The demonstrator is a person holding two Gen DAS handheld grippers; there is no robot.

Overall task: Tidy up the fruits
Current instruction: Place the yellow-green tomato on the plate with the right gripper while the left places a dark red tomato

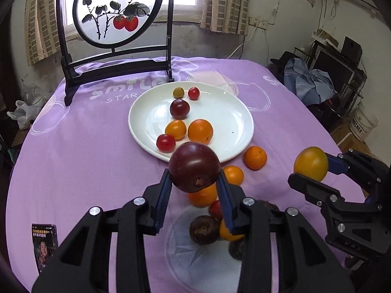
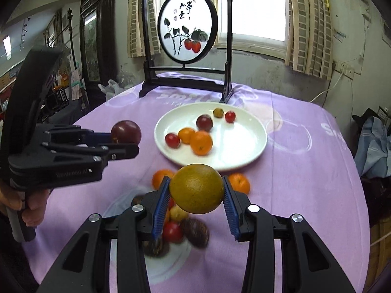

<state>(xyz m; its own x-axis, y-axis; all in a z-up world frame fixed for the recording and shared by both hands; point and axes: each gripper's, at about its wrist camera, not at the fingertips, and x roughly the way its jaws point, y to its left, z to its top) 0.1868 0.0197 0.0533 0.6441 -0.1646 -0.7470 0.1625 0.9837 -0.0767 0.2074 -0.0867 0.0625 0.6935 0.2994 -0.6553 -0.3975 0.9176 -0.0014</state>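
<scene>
My left gripper is shut on a dark purple plum, held above the table just short of the white plate. It also shows in the right wrist view at the left. My right gripper is shut on a yellow-green orange, held above the table; it shows in the left wrist view at the right. The plate holds several fruits: oranges, red tomatoes and a dark plum. Under both grippers a clear bag holds more fruit.
Loose oranges lie on the purple tablecloth between the bag and the plate. A black-framed painted screen stands at the table's far edge. A small card lies at the near left. Clutter stands beyond the right edge.
</scene>
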